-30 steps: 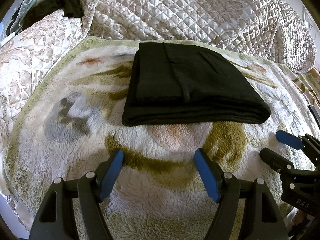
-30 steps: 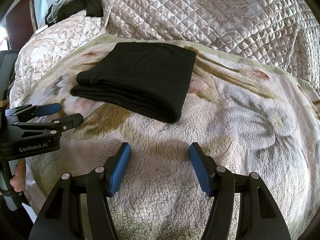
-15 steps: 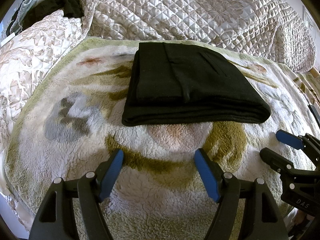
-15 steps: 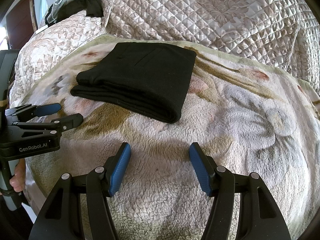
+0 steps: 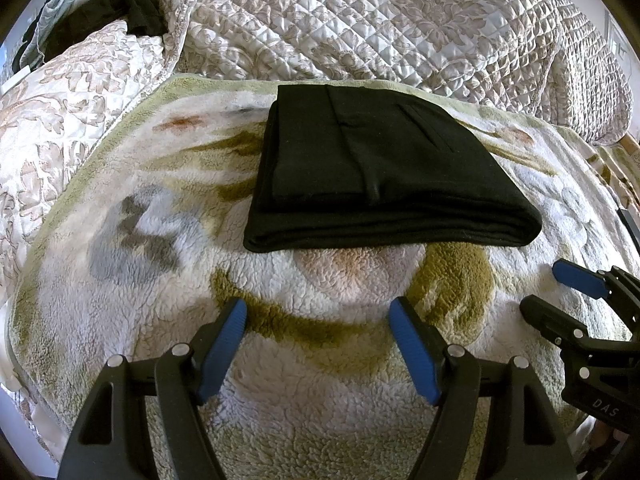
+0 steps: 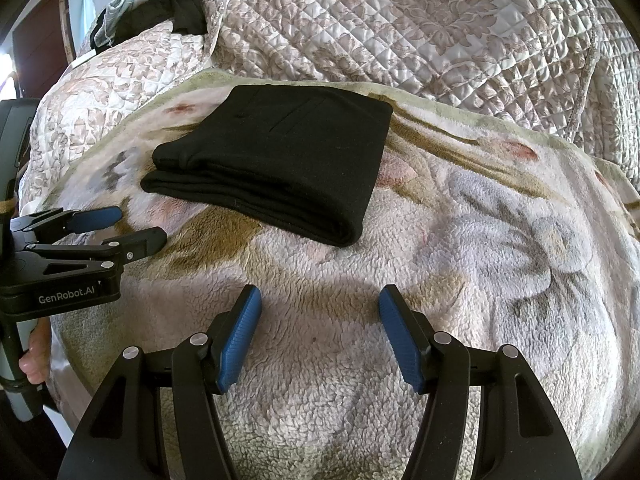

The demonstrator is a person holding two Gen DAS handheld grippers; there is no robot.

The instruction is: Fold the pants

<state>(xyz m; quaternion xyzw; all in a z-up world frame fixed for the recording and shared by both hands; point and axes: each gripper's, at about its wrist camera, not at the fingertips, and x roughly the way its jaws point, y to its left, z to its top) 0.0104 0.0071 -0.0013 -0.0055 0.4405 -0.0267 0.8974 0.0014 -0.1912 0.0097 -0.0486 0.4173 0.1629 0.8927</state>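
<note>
Black pants (image 5: 380,172) lie folded into a flat rectangle on a fleece blanket (image 5: 160,272); they also show in the right wrist view (image 6: 276,160). My left gripper (image 5: 318,312) is open and empty, held over the blanket short of the pants' near edge; it also shows at the left of the right wrist view (image 6: 138,226). My right gripper (image 6: 320,300) is open and empty, over the blanket to the right of the pants; it shows at the right edge of the left wrist view (image 5: 540,288).
A quilted bedspread (image 5: 400,24) rises behind the blanket. Dark clothing (image 5: 132,4) lies at the far left on the quilt. The blanket's edge drops off at the near left (image 6: 68,344).
</note>
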